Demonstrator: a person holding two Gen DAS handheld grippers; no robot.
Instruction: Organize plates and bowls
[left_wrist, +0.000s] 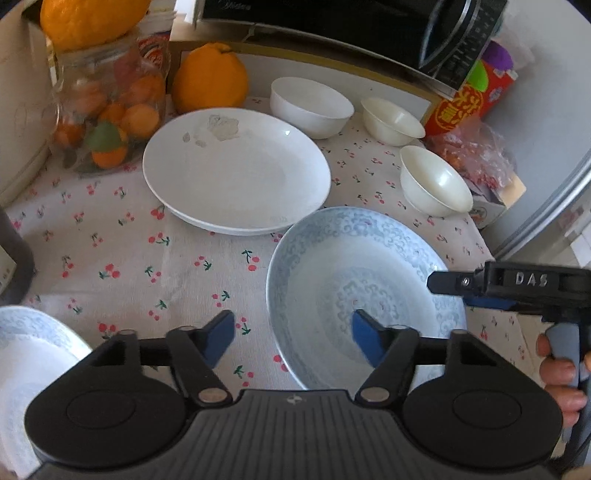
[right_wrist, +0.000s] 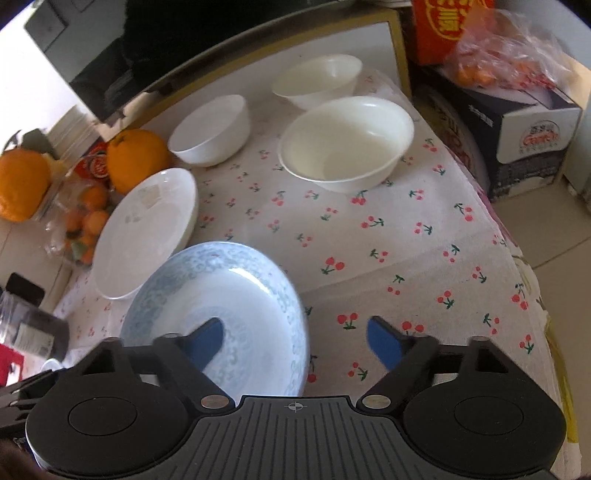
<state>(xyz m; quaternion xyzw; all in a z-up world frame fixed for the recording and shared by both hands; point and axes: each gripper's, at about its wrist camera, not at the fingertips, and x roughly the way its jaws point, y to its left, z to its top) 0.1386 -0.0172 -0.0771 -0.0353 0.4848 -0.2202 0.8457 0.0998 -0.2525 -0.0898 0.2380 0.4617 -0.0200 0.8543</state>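
A blue-patterned plate (left_wrist: 354, 280) (right_wrist: 229, 295) lies on the cherry-print cloth. My left gripper (left_wrist: 293, 338) is open, its jaws straddling the plate's left rim. My right gripper (right_wrist: 295, 341) is open, straddling the plate's right rim; it also shows in the left wrist view (left_wrist: 454, 286). A plain white plate (left_wrist: 236, 170) (right_wrist: 144, 229) lies beyond. A white bowl (left_wrist: 310, 105) (right_wrist: 210, 129) and two cream bowls (left_wrist: 391, 120) (left_wrist: 434, 181) (right_wrist: 347, 140) (right_wrist: 317, 79) stand behind. Another blue-patterned plate (left_wrist: 26, 354) lies at the left edge.
A glass jar of small oranges (left_wrist: 107, 110) and large oranges (left_wrist: 210, 77) stand at the back left. A microwave (left_wrist: 369, 26) hangs over the back. A red box (left_wrist: 469, 99) and a bag of fruit (right_wrist: 509, 62) sit at the right. The table edge (right_wrist: 517, 258) drops off right.
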